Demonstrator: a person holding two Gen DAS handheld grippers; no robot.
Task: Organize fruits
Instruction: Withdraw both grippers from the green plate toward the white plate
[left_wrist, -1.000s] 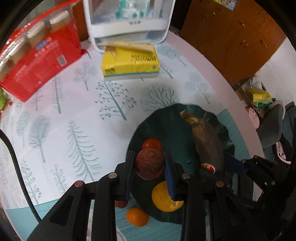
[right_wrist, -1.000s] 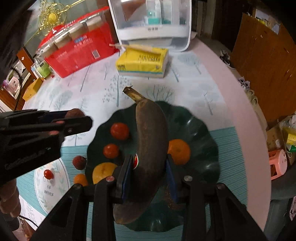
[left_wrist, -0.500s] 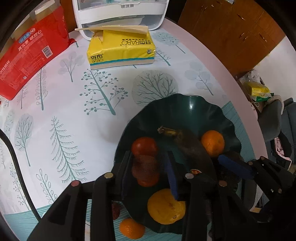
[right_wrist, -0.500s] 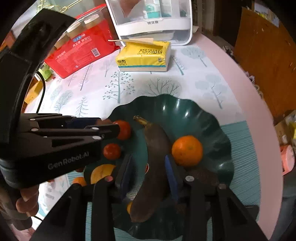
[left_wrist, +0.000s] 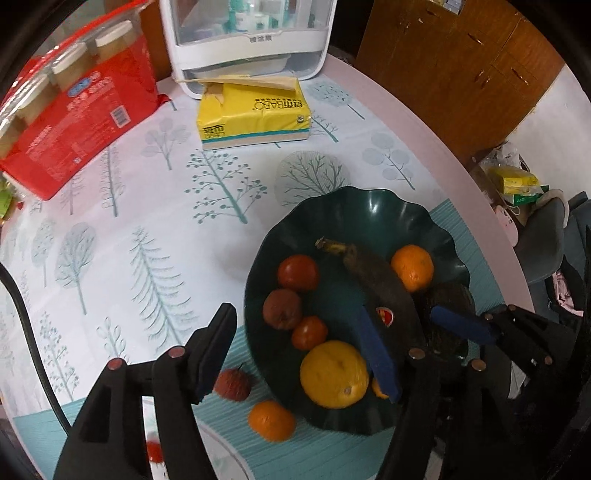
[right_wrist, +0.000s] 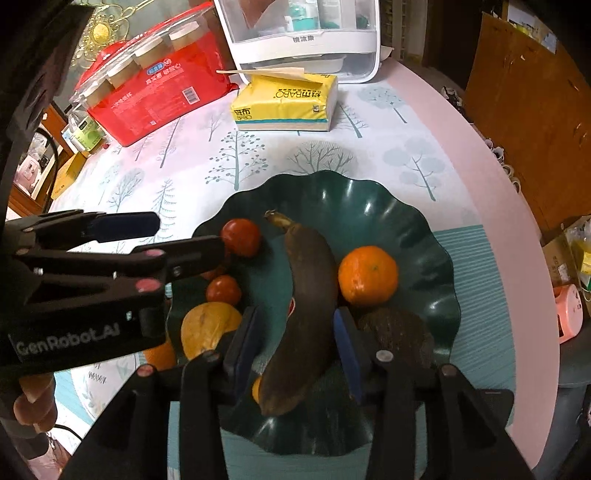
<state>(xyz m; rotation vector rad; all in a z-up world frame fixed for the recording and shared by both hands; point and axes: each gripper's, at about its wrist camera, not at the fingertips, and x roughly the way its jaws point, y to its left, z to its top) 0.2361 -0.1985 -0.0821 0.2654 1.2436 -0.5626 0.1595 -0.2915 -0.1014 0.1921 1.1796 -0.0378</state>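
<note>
Green bowl (left_wrist: 373, 206): brown fruit (left_wrist: 282, 308) inside, left; left gripper (left_wrist: 295, 354) above, jaws just opening, empty. Blackened banana (right_wrist: 306, 295) centre, between parted right gripper (right_wrist: 295, 343) pads.

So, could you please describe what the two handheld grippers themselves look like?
Both the left gripper and the right gripper are matte black plastic, with blue pads lining their fingers and round pinkish metal rivets. White "GenRobot.AI" lettering marks the left one's side, and a black cable trails beside it.
</note>
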